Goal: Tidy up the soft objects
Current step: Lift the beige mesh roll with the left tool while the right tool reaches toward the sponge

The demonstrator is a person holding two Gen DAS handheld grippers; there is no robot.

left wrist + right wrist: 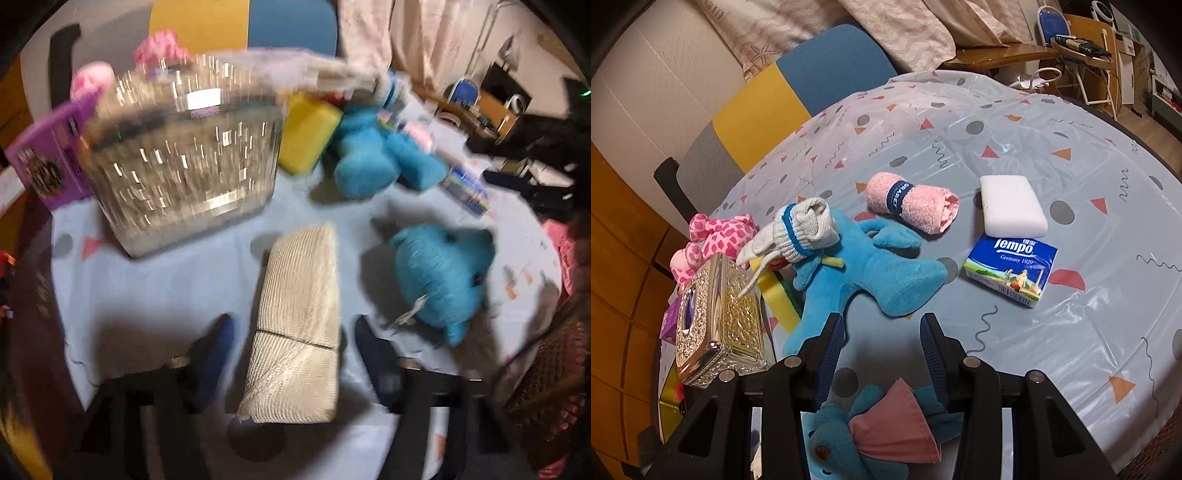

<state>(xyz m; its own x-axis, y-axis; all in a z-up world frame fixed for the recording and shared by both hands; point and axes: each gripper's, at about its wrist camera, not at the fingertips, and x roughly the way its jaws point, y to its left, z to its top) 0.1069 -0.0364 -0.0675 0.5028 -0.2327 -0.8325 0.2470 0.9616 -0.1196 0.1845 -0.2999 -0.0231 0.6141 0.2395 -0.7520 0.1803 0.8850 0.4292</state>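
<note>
The left hand-held gripper (291, 354) is hovering low with its jaws spread wide, dark blue pads (212, 354) angling toward twelve o'clock. The right hand-held gripper (882, 332) is likewise gaping, ribbed blue pads (833, 350) facing each other, black finger arms running in from six o'clock.

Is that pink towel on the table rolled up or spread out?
Rolled up. The pink towel lies as a tight cylinder with a dark blue band wrapped around its middle, and layered folds show at its right end.
</note>
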